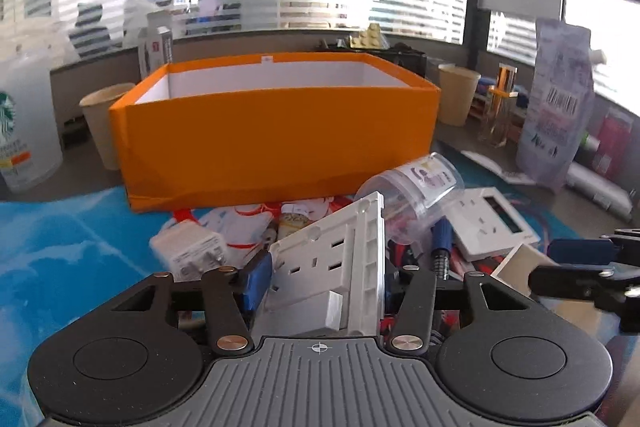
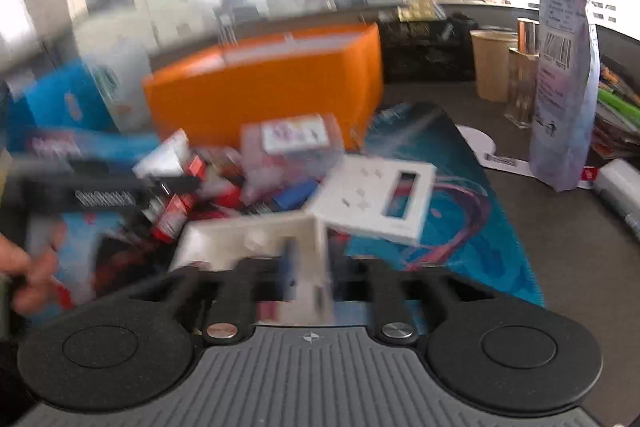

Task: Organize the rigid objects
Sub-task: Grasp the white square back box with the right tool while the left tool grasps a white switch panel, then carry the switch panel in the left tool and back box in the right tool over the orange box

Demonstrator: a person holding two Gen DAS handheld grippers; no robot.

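Observation:
My left gripper (image 1: 324, 279) is shut on a white socket plate (image 1: 336, 259), held tilted with its back side up, just in front of the open orange box (image 1: 276, 131). The right wrist view is blurred. There my right gripper (image 2: 310, 279) is closed around a cream-white plastic box part (image 2: 256, 243) at the near edge of the pile. The orange box (image 2: 264, 83) stands behind the pile. The right gripper also shows at the right edge of the left wrist view (image 1: 580, 263).
A pile of clutter lies on the blue mat (image 1: 60, 251): a white charger (image 1: 192, 251), a clear plastic jar (image 1: 416, 187), a white switch panel (image 2: 376, 195), red tubes (image 2: 172, 215). Paper cups (image 1: 458, 93), a purple pouch (image 2: 564, 67) and a glass bottle (image 1: 498, 107) stand around.

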